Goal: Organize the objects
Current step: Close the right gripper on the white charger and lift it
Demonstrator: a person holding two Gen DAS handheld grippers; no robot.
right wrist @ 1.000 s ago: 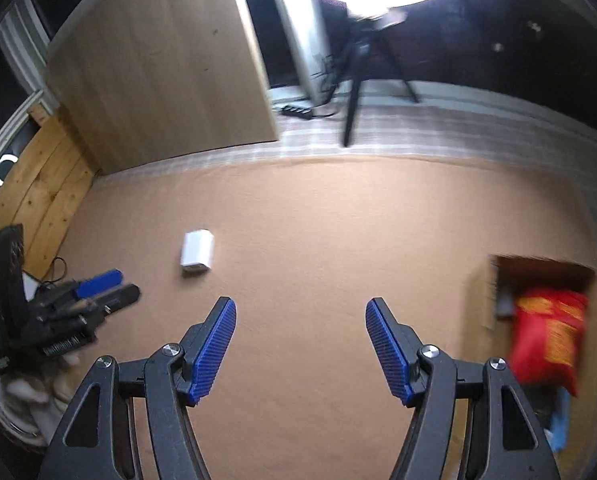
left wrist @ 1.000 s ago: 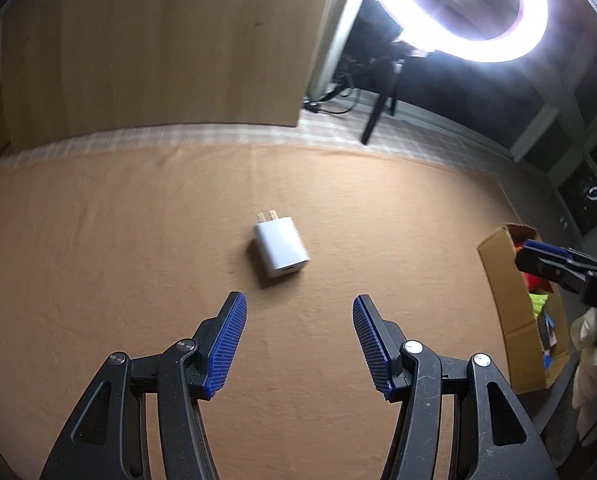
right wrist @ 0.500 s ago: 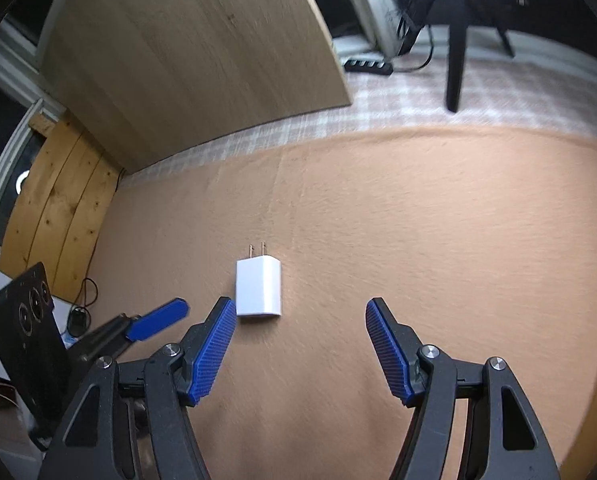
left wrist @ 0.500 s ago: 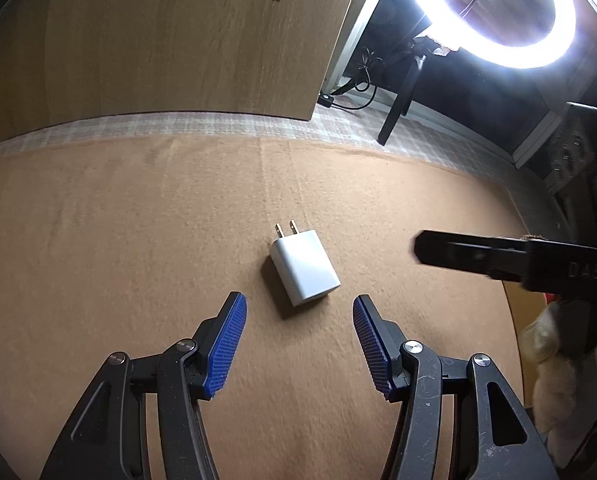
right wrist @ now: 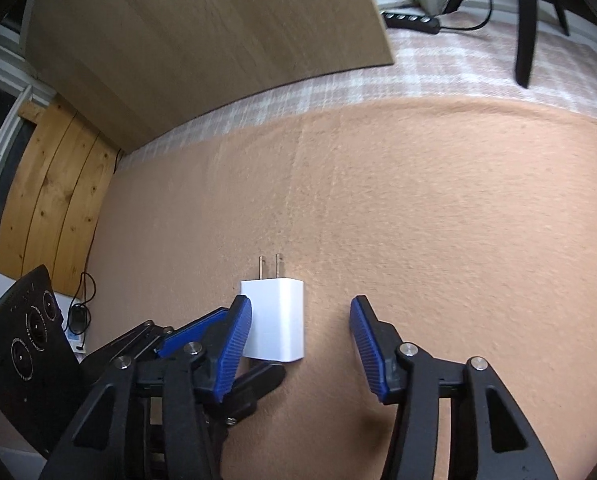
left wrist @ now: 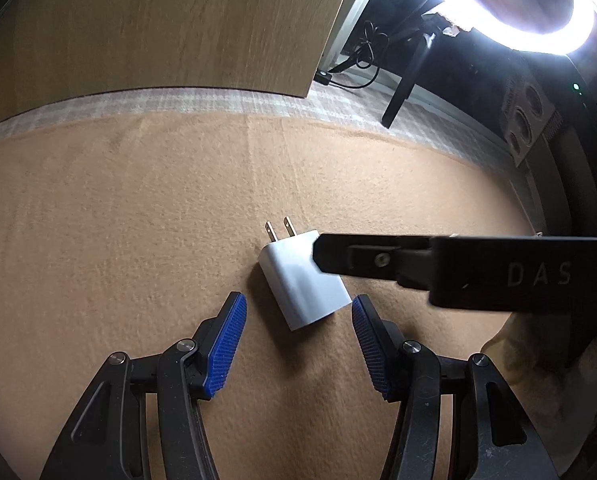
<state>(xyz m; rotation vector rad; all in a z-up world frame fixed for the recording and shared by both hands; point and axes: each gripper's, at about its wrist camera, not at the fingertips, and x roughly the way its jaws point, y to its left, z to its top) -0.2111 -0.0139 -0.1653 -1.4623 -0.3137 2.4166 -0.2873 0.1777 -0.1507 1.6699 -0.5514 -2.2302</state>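
The white charger [left wrist: 302, 280] lies flat on the tan tabletop [left wrist: 118, 220], prongs pointing far, its long axis running near to far. It sits between the left gripper [left wrist: 296, 344] jaws — parted, not touching. The right gripper [right wrist: 300, 340] jaws, just narrowing, also straddle it, the left one alongside it — neither clamps.

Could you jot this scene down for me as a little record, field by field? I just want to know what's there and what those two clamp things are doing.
object: white charger, lying flat, prongs pointing away
surface: tan cloth
left gripper: open, charger's near end between its fingers, untouched
right gripper: jaws just closing, open, charger beside its left finger
backdrop: wooden board, ring light
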